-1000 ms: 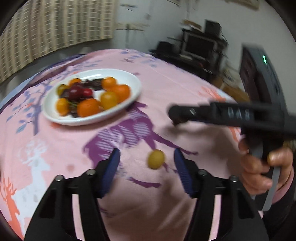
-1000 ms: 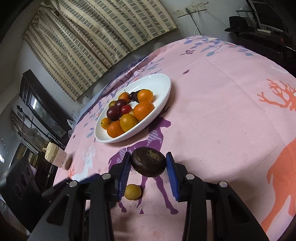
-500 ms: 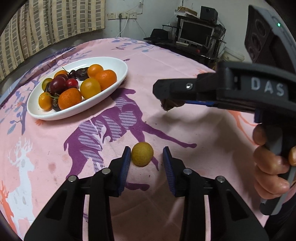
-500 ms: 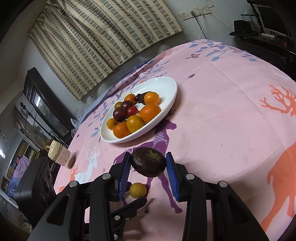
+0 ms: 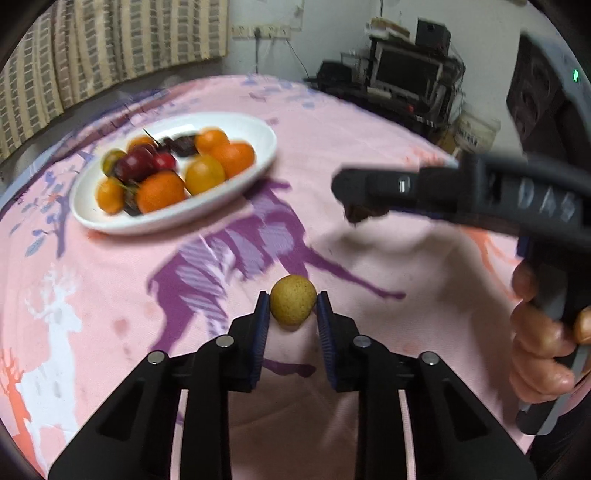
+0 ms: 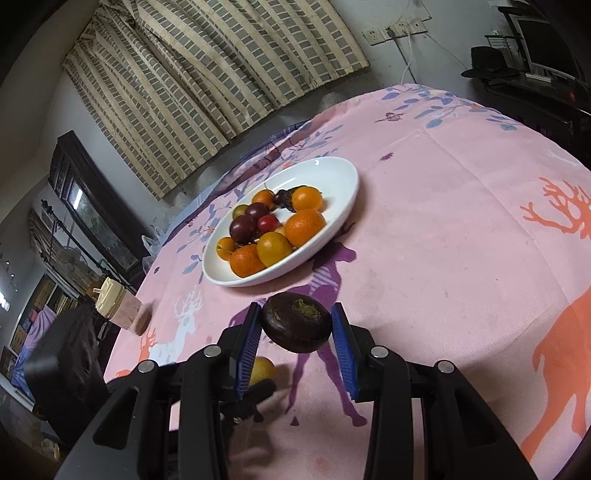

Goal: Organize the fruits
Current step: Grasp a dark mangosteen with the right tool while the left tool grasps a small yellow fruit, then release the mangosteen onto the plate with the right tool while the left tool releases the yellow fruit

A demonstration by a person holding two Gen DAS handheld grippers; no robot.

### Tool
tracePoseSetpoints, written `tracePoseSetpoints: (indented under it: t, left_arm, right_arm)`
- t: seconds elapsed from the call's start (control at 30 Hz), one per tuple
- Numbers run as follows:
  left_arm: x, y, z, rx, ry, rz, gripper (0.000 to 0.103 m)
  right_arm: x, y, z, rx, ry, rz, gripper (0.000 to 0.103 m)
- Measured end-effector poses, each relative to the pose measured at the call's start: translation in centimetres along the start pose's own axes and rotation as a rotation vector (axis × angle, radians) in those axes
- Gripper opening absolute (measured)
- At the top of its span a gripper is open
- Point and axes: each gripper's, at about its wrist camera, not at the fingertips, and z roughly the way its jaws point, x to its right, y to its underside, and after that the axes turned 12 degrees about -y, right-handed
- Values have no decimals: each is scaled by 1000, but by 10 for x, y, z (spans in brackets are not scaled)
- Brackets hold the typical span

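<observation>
Left tool (image 5: 291,310) now pinches the yellow fruit (image 5: 293,305); right tool (image 6: 295,330) still clamps the dark fruit (image 6: 296,326)

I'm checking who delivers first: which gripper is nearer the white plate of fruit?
Right, by a modest margin, I judge. The right gripper, holding the dark brown fruit, hangs just short of the white plate. The left gripper clamps the small yellow fruit farther back.

Wall: pale, with a white socket strip (image 6: 397,29) and a cable hanging from it | Window: striped brick-pattern curtain (image 6: 207,85) drawn across | Furniture: dark cabinet (image 6: 88,206) with glass front at left; black stand with a monitor (image 5: 410,79) at the far side | Worktop: pink deer-print cloth (image 6: 461,229) | Light: dim, indoor
</observation>
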Motion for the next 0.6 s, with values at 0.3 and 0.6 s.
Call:
tracePoseSetpoints:
  t: [0.3,0.6]
  left_arm:
    - [-82,-64,-21,141,-47,-217,25]
    - [-132,-121,47,101,-137,-326,25]
  right_arm:
    - [-42,-57,25,63,-3,-154,39]
    - [-18,-113,105,21,99,-141,39]
